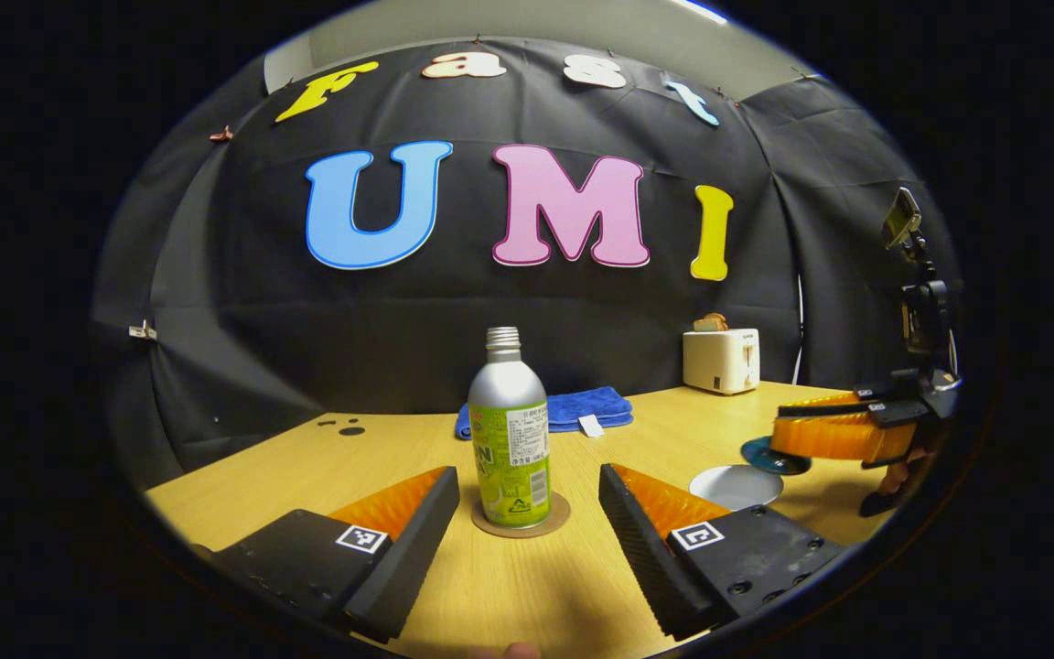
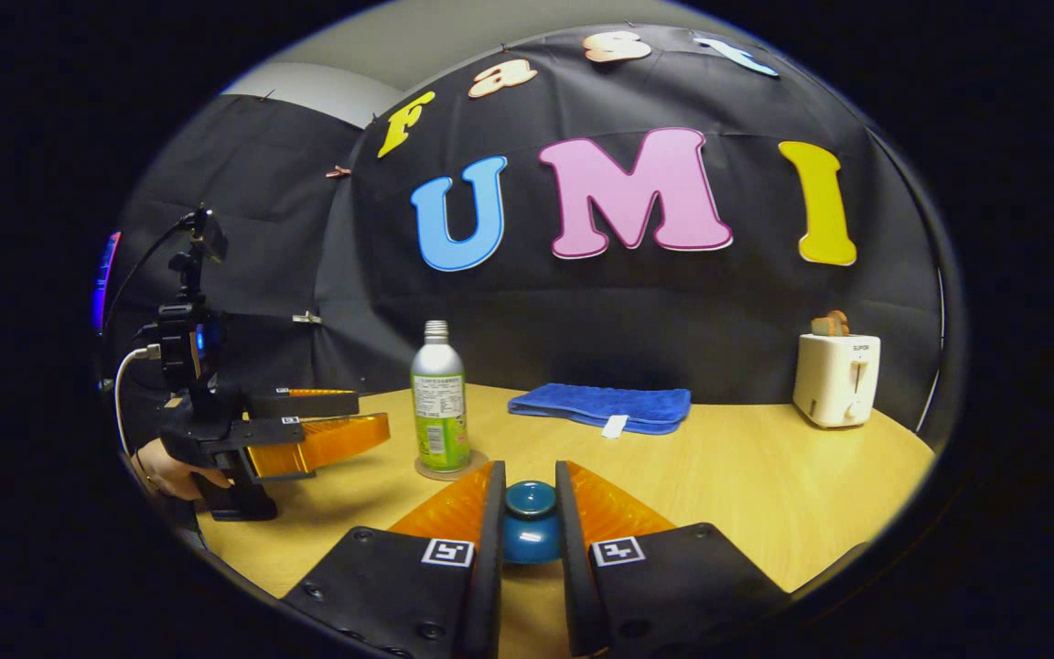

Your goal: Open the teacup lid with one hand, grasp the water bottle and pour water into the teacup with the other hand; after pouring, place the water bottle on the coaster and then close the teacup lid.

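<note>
Both views low, wall-facing, sharing bottle.

The water bottle looks like matt brushed metal with a glossy printed wrap. It stands on a coaster, possibly cork. The table is smooth pale wood-grain. The teacup lid shines like glazed ceramic. The towel is soft, fuzzy cloth.

We're looking at a staged recording booth: black cloth wall draping behind a wooden table, toaster sitting far right.
</note>
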### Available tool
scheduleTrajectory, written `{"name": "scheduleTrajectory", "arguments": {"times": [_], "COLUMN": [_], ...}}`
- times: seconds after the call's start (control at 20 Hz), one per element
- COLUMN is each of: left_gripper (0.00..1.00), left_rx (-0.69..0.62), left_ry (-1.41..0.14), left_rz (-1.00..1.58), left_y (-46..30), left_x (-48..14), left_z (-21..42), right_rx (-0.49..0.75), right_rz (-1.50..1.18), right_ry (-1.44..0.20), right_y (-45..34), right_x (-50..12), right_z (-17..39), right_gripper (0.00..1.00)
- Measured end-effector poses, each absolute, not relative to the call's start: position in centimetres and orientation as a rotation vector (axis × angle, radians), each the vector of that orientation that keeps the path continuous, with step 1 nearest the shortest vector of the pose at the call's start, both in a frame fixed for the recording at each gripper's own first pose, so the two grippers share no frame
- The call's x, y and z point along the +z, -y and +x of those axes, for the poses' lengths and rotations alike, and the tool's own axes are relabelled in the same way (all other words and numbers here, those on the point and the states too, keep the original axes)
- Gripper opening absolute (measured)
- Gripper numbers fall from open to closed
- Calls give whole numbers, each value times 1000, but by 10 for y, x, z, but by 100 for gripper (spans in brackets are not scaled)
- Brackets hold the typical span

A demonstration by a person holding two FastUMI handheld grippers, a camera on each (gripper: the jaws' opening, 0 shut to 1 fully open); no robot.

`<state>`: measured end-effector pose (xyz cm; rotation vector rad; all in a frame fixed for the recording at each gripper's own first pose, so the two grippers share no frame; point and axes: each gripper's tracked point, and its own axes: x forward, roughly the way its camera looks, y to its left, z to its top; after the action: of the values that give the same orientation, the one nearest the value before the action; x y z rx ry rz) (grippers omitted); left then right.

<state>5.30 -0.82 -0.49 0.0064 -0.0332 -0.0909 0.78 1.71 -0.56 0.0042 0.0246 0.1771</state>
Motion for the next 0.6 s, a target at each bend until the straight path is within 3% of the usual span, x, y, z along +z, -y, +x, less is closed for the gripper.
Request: {"name": "scheduleTrajectory", "arguments": {"times": [0.05,0.1,0.55,0.6], "left_gripper": [97,96,97,97], "left_rx": [-91,-83,-66,-65], "left_ry": [31,30,29,30], "left_rz": [-6,-7,-7,-7], "left_y": [8,8,5,13], "left_x": [-7,-6,-6,-10], "left_z": [54,53,52,46], "right_rx": [180,175,186,188], "right_rz": [3,2,-20,-17], "right_ry": [-27,-30,-176,-183], "right_y": [-22,-24,-30,-30], "right_x": [-6,-7,-31,-31], "right_z": [10,12,27,27], "right_gripper": [27,32,32,27]}}
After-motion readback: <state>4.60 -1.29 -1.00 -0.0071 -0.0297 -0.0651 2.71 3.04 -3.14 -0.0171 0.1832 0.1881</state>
